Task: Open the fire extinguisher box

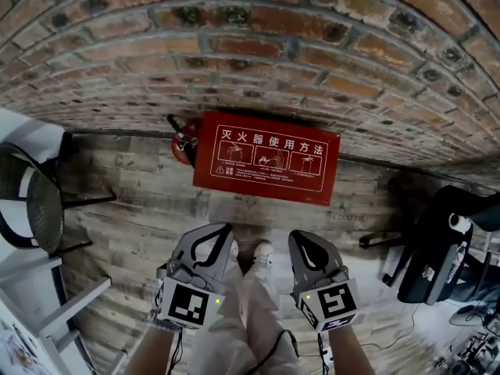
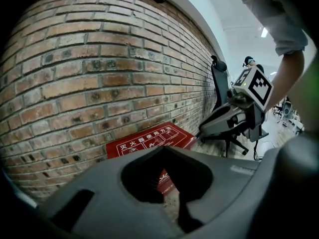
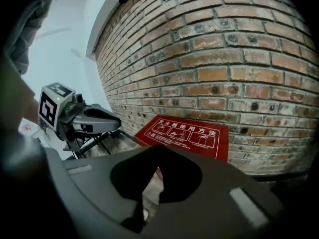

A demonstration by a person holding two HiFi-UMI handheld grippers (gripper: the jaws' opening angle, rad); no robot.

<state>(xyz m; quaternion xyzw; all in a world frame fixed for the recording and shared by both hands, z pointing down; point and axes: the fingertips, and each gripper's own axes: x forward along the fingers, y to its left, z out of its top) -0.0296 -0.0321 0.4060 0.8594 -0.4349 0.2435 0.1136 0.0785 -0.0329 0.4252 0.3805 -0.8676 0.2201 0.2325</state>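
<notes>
Setting: brick wall [image 1: 258, 45] meeting a wooden plank floor [image 1: 141, 209].
Fire extinguisher box [image 1: 267, 158]: red, lid closed, on the floor against the wall; contents hidden.
Lid print: white "灭火器使用方法" above three pictograms; the smaller lines are unreadable.
Beside its left end: extinguisher [image 1: 182, 145], mostly hidden.
Left gripper [image 1: 221, 231]: jaws together, empty, short of the box.
Right gripper [image 1: 300, 239]: jaws together, empty.
</notes>
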